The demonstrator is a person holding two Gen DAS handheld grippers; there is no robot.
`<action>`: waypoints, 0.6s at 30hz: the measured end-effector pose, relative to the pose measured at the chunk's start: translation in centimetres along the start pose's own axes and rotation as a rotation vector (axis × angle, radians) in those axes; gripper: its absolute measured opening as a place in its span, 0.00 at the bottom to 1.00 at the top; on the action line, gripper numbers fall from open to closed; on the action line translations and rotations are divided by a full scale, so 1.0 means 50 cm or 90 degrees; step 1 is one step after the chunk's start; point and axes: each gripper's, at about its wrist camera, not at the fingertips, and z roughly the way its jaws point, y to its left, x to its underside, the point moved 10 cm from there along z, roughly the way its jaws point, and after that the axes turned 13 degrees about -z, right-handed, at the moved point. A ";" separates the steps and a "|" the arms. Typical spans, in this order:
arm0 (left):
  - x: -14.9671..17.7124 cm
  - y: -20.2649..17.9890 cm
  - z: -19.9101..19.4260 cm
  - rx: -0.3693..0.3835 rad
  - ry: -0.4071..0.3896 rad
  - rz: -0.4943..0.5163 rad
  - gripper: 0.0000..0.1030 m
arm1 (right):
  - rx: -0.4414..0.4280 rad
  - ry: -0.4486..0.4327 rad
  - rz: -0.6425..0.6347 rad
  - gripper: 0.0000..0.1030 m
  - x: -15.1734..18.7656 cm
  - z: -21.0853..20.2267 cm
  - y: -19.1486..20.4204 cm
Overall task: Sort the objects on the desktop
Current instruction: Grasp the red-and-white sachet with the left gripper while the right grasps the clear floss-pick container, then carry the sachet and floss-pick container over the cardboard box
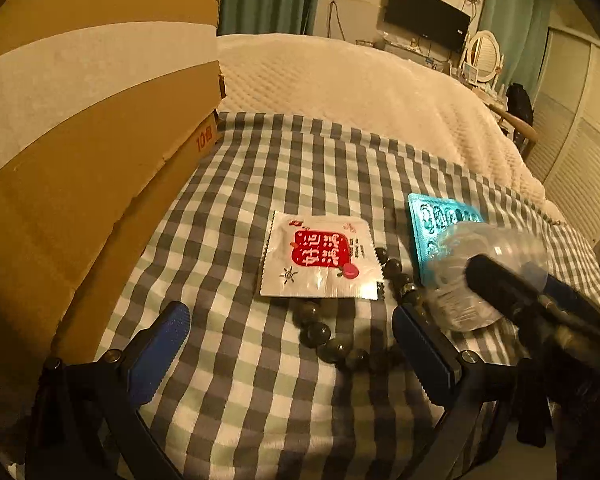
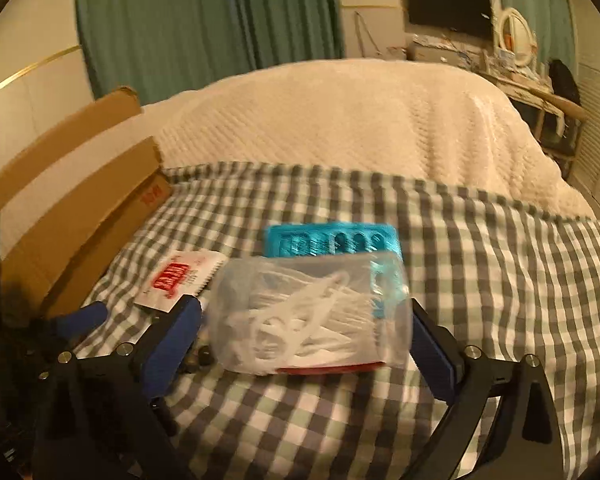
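Clear plastic tub (image 2: 312, 316) of white floss picks is lying on its side on the checked cloth (image 2: 480, 280), long axis running left-right, overlapping the teal blister pack (image 2: 332, 240) behind. Right gripper (image 2: 306, 336) is standing wide, blue pads flanking the tub; contact unclear. Left gripper (image 1: 292, 344) is gaping wide, empty, over the dark bead bracelet (image 1: 340, 344) beside the white-red sachet (image 1: 320, 260).

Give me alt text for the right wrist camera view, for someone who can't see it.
The right gripper, jaws wide open, straddles a clear plastic container of white pieces lying on a gray checked cloth. Behind it lies a teal blister pack, to the left a red-and-white sachet and a cardboard box.
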 end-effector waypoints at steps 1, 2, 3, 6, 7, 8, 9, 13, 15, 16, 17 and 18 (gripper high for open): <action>-0.003 0.000 0.001 0.001 0.001 -0.002 1.00 | -0.007 -0.002 0.022 0.87 0.003 -0.003 -0.012; -0.007 -0.003 0.004 0.002 0.001 -0.005 1.00 | -0.008 -0.004 0.038 0.86 0.005 -0.008 -0.026; -0.015 -0.006 0.008 0.002 0.001 -0.010 1.00 | -0.006 -0.006 0.044 0.86 0.007 -0.012 -0.037; -0.031 -0.018 0.027 0.002 0.009 -0.016 1.00 | -0.001 -0.008 0.058 0.86 0.010 -0.022 -0.063; -0.035 -0.022 0.033 0.001 0.011 -0.018 1.00 | -0.008 -0.010 0.064 0.86 0.010 -0.023 -0.067; -0.038 -0.026 0.038 0.007 0.012 -0.020 1.00 | -0.010 -0.011 0.067 0.86 0.009 -0.024 -0.068; -0.040 -0.030 0.043 0.015 0.017 -0.022 0.98 | -0.009 -0.012 0.068 0.86 0.009 -0.024 -0.069; -0.041 -0.036 0.047 0.014 0.026 0.006 0.51 | -0.005 -0.011 0.058 0.86 0.013 -0.020 -0.066; -0.039 -0.042 0.043 0.023 0.030 0.018 0.41 | -0.007 -0.012 0.060 0.86 0.013 -0.018 -0.068; -0.037 -0.043 0.040 0.029 0.033 0.019 0.37 | -0.008 -0.012 0.062 0.87 0.014 -0.018 -0.069; -0.035 -0.045 0.037 0.033 0.037 0.019 0.37 | -0.008 -0.013 0.061 0.86 0.013 -0.019 -0.068; -0.037 -0.047 0.033 0.035 0.037 0.020 0.37 | -0.007 -0.013 0.062 0.86 0.013 -0.019 -0.069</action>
